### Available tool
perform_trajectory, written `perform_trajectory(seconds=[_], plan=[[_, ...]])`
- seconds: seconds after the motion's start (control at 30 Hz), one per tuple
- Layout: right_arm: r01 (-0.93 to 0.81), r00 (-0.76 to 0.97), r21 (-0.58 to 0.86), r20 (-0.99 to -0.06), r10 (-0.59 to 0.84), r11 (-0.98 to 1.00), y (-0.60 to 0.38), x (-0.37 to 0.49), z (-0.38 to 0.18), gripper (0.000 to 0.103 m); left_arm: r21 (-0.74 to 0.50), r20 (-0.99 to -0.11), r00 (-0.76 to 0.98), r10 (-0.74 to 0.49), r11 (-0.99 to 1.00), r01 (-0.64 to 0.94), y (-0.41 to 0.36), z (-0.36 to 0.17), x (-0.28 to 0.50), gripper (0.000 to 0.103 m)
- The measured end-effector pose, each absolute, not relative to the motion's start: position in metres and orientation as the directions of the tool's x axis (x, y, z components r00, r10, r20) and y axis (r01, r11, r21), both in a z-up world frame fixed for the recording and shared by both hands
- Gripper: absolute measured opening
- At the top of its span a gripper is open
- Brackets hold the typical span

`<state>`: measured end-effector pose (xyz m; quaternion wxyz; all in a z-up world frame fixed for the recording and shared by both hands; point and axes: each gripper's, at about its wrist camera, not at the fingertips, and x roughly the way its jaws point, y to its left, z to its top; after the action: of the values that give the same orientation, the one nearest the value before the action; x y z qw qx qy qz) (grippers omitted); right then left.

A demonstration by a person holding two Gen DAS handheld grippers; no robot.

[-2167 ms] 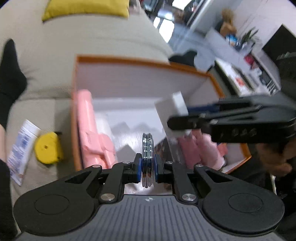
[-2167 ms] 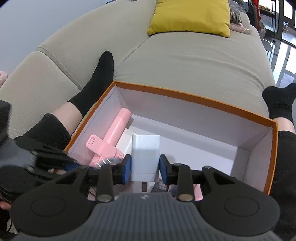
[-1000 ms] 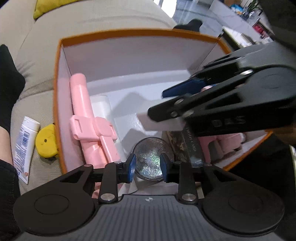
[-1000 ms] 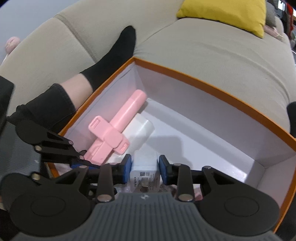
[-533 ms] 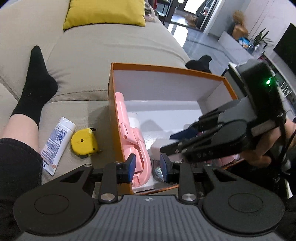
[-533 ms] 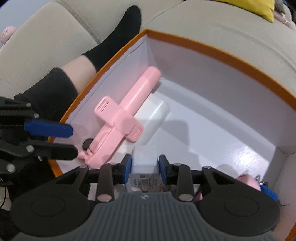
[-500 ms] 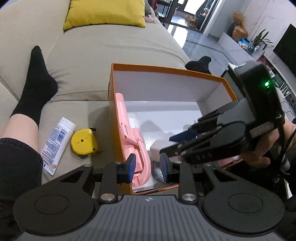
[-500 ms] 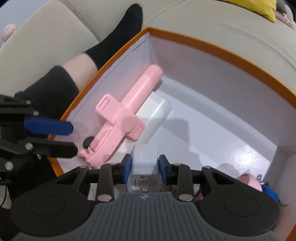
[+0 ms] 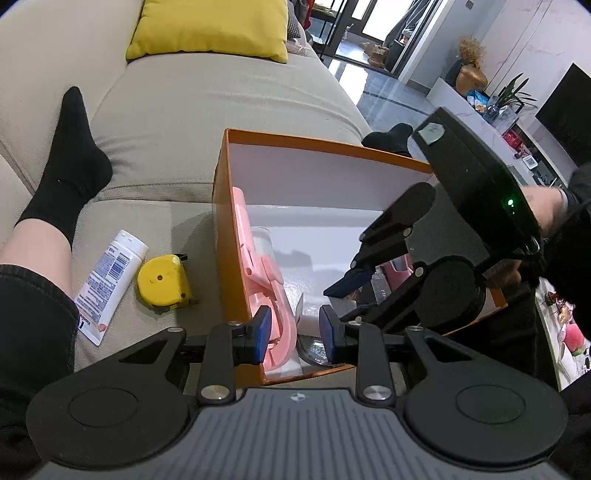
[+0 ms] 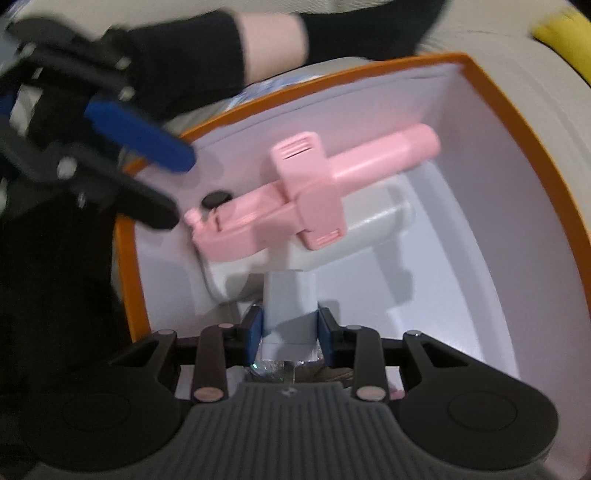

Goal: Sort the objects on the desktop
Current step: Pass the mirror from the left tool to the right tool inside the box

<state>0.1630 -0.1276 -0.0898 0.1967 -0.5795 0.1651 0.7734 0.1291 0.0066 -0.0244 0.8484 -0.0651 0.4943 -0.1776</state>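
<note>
An orange box (image 9: 221,236) with a white inside sits on a beige sofa. In it lie a pink holder (image 9: 263,273), a white case (image 10: 369,229) under it and a silver disc (image 9: 314,350) at the near edge. My left gripper (image 9: 295,329) is open and empty above the box's near rim. My right gripper (image 10: 290,330) reaches into the box from the right and is shut on a white charger block (image 10: 290,306), held low over the box floor. A yellow tape measure (image 9: 161,281) and a white tube (image 9: 105,280) lie on the sofa left of the box.
A leg in a black sock (image 9: 68,162) rests on the sofa at the left. A yellow cushion (image 9: 210,29) lies at the back. The other foot (image 9: 388,138) is behind the box. The box's far half (image 10: 461,240) shows bare white floor.
My left gripper let go of the silver disc in the box, opened and pulled back above the near rim. My right gripper went lower into the box, turning left, still holding the white charger.
</note>
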Motion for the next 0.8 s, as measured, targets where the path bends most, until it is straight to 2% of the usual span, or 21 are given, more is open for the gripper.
perform_trajectory(seconds=[0.3, 0.43, 0.5, 0.67, 0.8], plan=[[-0.344, -0.27, 0.124, -0.963, -0.029, -0.931, -0.119, 0.163, -0.084, 0.036, -0.301, -0.809, 0.455, -0.372, 0.927, 0.223, 0.008, -0.026, 0.131, 0.033], [-0.397, -0.316, 0.098, -0.948, 0.035, -0.913, -0.109, 0.168, -0.072, 0.034, -0.313, -0.803, 0.459, -0.379, 0.925, 0.217, 0.01, -0.027, 0.132, 0.033], [-0.44, -0.323, 0.082, -0.944, 0.072, -0.894, -0.102, 0.171, -0.07, 0.021, -0.308, -0.799, 0.469, -0.376, 0.926, 0.217, 0.01, -0.025, 0.132, 0.033], [-0.469, -0.233, -0.007, -0.964, 0.131, -0.883, -0.104, 0.166, -0.092, 0.018, -0.312, -0.786, 0.489, -0.378, 0.926, 0.214, 0.012, -0.02, 0.131, 0.033], [-0.427, -0.24, 0.02, -0.967, 0.092, -0.904, -0.115, 0.16, -0.106, 0.017, -0.313, -0.785, 0.493, -0.375, 0.927, 0.206, 0.013, -0.02, 0.131, 0.033]])
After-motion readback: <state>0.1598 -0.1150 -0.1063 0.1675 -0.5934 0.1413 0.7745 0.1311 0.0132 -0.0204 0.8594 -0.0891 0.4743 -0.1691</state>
